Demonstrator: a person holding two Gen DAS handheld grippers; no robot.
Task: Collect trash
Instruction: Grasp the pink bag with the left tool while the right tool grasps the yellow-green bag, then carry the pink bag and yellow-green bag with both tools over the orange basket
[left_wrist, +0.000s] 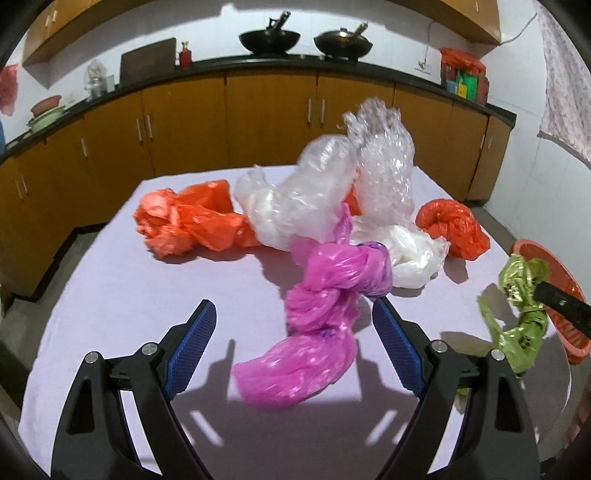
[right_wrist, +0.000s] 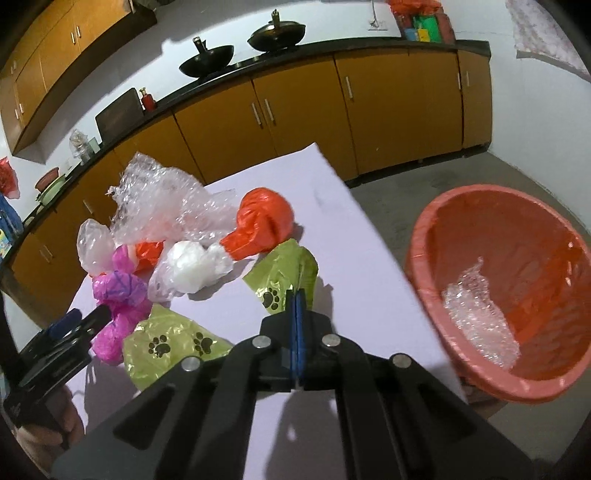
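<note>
Crumpled plastic bags lie on a lilac table (left_wrist: 110, 288). My left gripper (left_wrist: 293, 314) is open, its blue pads either side of a knotted pink bag (left_wrist: 321, 295). Behind it lie an orange bag (left_wrist: 184, 221), clear bags (left_wrist: 295, 199), bubble wrap (left_wrist: 384, 162), a white bag (left_wrist: 410, 254) and a knotted orange bag (left_wrist: 454, 225). My right gripper (right_wrist: 297, 295) is shut on a green paw-print bag (right_wrist: 284, 273) and holds it above the table; it also shows in the left wrist view (left_wrist: 521, 306). A red basket (right_wrist: 517, 280) beside the table holds bubble wrap (right_wrist: 476, 314).
Orange cabinets (left_wrist: 258, 118) with a dark counter run behind the table. Two woks (left_wrist: 269, 38) sit on the counter. The basket (left_wrist: 554, 280) stands off the table's right edge on a grey floor (right_wrist: 406, 206). The left gripper (right_wrist: 79, 325) shows at the right wrist view's left.
</note>
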